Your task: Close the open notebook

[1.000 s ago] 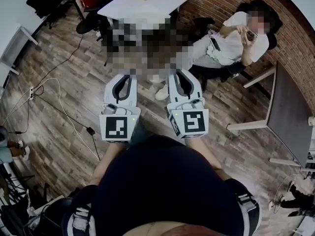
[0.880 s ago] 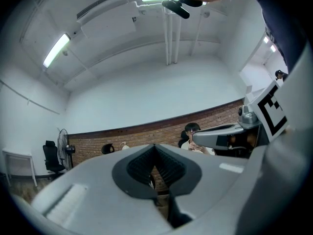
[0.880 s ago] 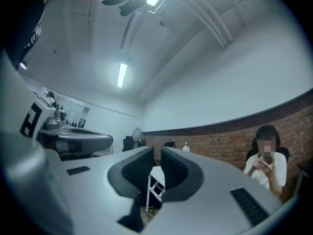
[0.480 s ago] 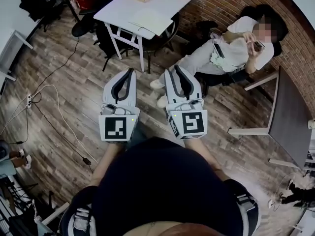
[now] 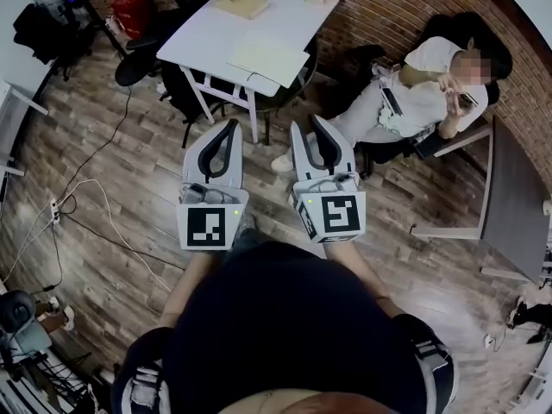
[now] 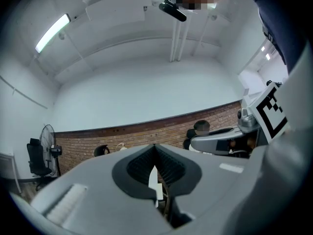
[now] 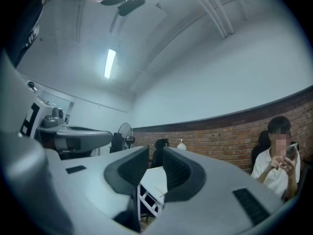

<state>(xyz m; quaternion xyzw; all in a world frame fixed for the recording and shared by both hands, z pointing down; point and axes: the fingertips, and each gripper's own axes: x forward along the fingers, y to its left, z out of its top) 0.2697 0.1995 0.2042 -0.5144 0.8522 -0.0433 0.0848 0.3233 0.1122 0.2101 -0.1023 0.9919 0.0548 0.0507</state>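
Observation:
Far ahead of me in the head view stands a white table (image 5: 207, 37). A pale open notebook (image 5: 269, 59) lies flat near its near edge. My left gripper (image 5: 231, 124) and right gripper (image 5: 305, 122) are held side by side at waist height over the wood floor, well short of the table. The left jaws touch at their tips with nothing between them. A narrow empty gap shows between the right jaws. In the right gripper view the white table (image 7: 155, 179) appears through that gap. The left gripper view aims at the wall and ceiling.
A tan book (image 5: 243, 3) and small items lie at the table's far end. Black chairs (image 5: 142, 59) stand left of the table. A seated person (image 5: 414, 93) is at the right by the brick wall. A dark table (image 5: 509, 197) stands at far right. Cables (image 5: 95, 188) cross the floor.
The white table has come lower and further right in the head view, and the seated person has shifted right. Both grippers keep their place before me, jaws unchanged.

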